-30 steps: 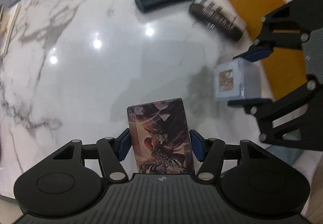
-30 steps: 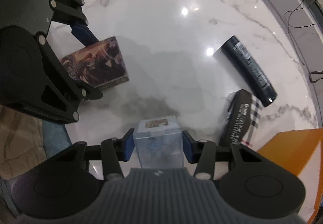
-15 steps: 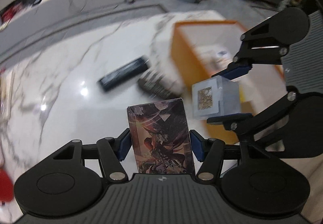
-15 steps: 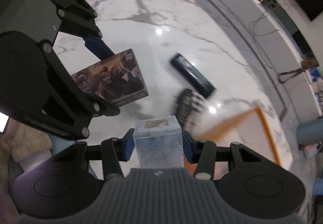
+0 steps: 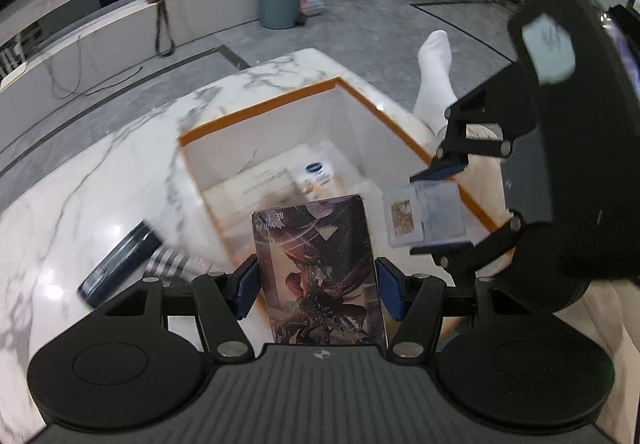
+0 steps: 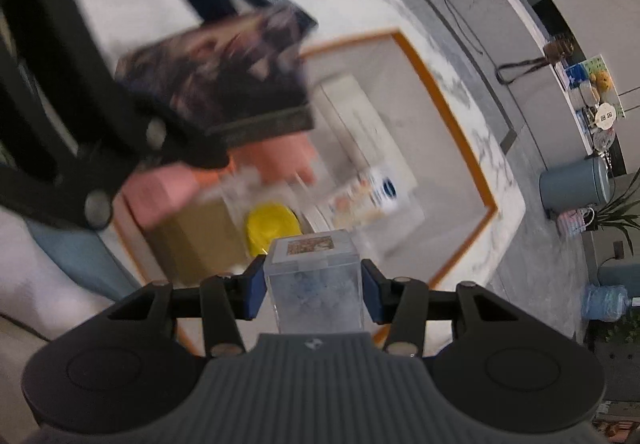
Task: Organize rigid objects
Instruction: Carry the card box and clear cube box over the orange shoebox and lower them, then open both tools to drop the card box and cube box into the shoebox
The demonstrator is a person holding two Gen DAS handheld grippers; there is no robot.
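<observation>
My left gripper (image 5: 318,284) is shut on a flat box with dark fantasy artwork (image 5: 318,272), held upright over the near wall of an orange-rimmed white bin (image 5: 260,112). My right gripper (image 6: 314,284) is shut on a small clear plastic box (image 6: 316,284) with a picture label on its end, above the same bin (image 6: 452,116). In the left wrist view the clear box (image 5: 426,218) hangs at the right, over the bin's right rim. In the right wrist view the artwork box (image 6: 216,80) is blurred at the upper left.
Inside the bin lie a yellow lid (image 6: 272,224), a pink block (image 6: 160,192), a brown box (image 6: 196,236) and a white packet with a blue oval (image 5: 314,170). A dark long case (image 5: 120,264) and a striped case (image 5: 172,264) lie on the marble table (image 5: 80,180). A white-socked foot (image 5: 436,72) shows beyond the table.
Both grippers have swung with their boxes from above the bare marble top to above the orange-rimmed bin and risen; the two long cases now lie behind at the left.
</observation>
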